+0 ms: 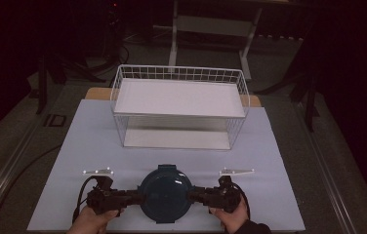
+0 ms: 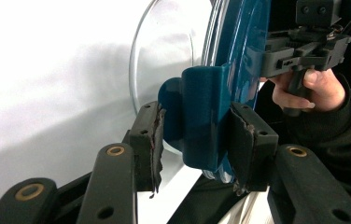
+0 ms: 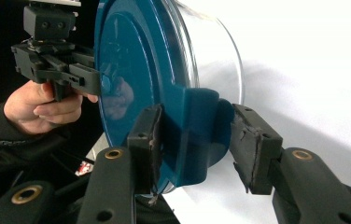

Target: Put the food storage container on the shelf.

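A round glass container with a dark blue lid point(image 1: 164, 194) sits near the table's front edge. My left gripper point(image 1: 140, 197) is at its left side and my right gripper point(image 1: 191, 196) at its right. In the left gripper view, my left gripper point(image 2: 194, 135) is shut on a blue latch tab point(image 2: 201, 112) of the lid, both pads against it. In the right gripper view, my right gripper point(image 3: 197, 135) clamps the opposite tab point(image 3: 190, 121) the same way. The glass wall point(image 3: 215, 51) shows beyond the lid point(image 3: 131, 70).
A white wire shelf basket point(image 1: 179, 105) with two white levels stands at the back middle of the pale table top point(image 1: 93, 141). Dark floor and stand legs surround the table. Each gripper view shows the other hand with its gripper point(image 2: 304, 46) point(image 3: 52, 56) across the lid.
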Available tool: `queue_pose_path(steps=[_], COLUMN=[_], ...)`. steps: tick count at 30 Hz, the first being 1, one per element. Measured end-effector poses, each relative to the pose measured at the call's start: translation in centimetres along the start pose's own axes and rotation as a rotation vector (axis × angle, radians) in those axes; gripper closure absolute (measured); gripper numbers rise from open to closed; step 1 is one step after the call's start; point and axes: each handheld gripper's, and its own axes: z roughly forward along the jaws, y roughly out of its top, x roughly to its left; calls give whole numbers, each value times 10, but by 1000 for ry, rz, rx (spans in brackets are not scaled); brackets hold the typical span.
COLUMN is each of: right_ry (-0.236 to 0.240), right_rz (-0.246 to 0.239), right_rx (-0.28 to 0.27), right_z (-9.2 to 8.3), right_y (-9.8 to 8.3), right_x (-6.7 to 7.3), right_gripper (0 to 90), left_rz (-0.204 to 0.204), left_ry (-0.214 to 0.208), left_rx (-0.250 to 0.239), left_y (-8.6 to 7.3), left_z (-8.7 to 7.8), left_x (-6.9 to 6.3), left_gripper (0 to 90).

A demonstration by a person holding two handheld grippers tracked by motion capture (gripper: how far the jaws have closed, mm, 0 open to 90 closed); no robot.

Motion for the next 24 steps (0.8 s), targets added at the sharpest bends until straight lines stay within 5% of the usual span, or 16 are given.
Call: queue_pose_path(steps=[24], right_ry=[-47], right_rz=[-105], right_rx=[-91], right_z=[-25], right_y=[45], right_x=[-12], right_gripper=[551], left_rz=[123], left_ry=[14], left_rx=[-61], left_y=[52], left_z=[19], left_x=[-7], left_gripper=[578])
